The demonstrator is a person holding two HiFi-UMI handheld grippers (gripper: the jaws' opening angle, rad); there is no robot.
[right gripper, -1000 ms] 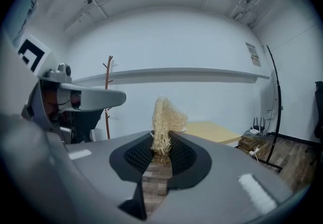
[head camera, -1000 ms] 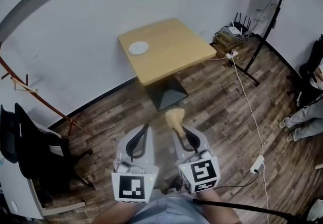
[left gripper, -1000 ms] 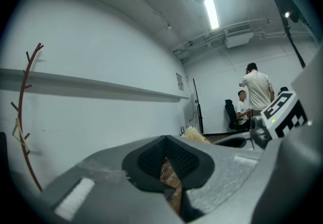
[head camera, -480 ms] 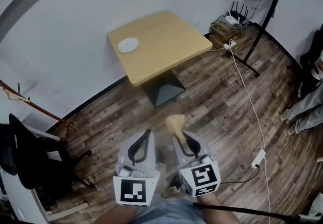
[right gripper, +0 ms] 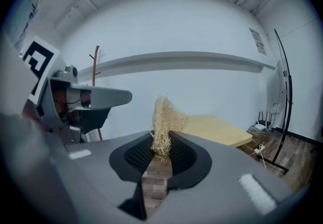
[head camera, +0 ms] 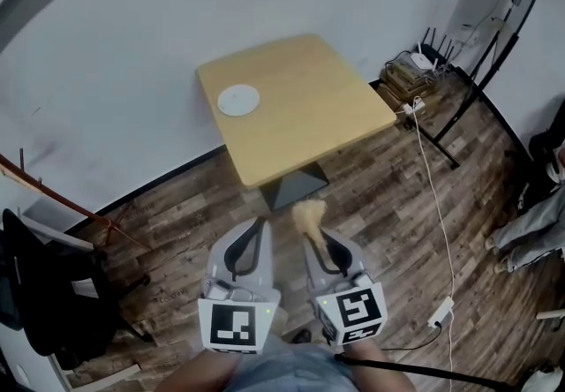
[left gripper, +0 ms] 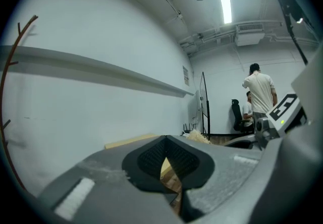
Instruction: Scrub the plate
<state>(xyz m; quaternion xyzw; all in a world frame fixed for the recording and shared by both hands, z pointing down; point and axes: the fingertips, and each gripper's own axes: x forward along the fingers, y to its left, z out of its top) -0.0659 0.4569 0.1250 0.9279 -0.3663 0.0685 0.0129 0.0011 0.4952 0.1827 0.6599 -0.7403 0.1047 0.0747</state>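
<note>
A small white plate (head camera: 238, 101) lies near the far left corner of a square wooden table (head camera: 309, 116), far ahead of both grippers. My right gripper (head camera: 316, 238) is shut on a straw-coloured fibre scrubber (head camera: 308, 213), which sticks up from the jaws as a tuft (right gripper: 165, 119). In the right gripper view the gripper (right gripper: 161, 153) points towards the table (right gripper: 217, 129). My left gripper (head camera: 246, 246) is held beside it, shut with nothing in it (left gripper: 166, 161). Both are over the wooden floor, short of the table.
A black chair (head camera: 44, 293) and a wooden coat stand (head camera: 62, 200) are at the left. A router on a stack (head camera: 422, 64), a white cable (head camera: 433, 196) and a power strip (head camera: 439, 312) are at the right. A person's legs (head camera: 530, 227) show at the right edge.
The table and plate have shifted in the head view and now look a little larger and nearer. Both grippers keep the same pose, the scrubber still held.
</note>
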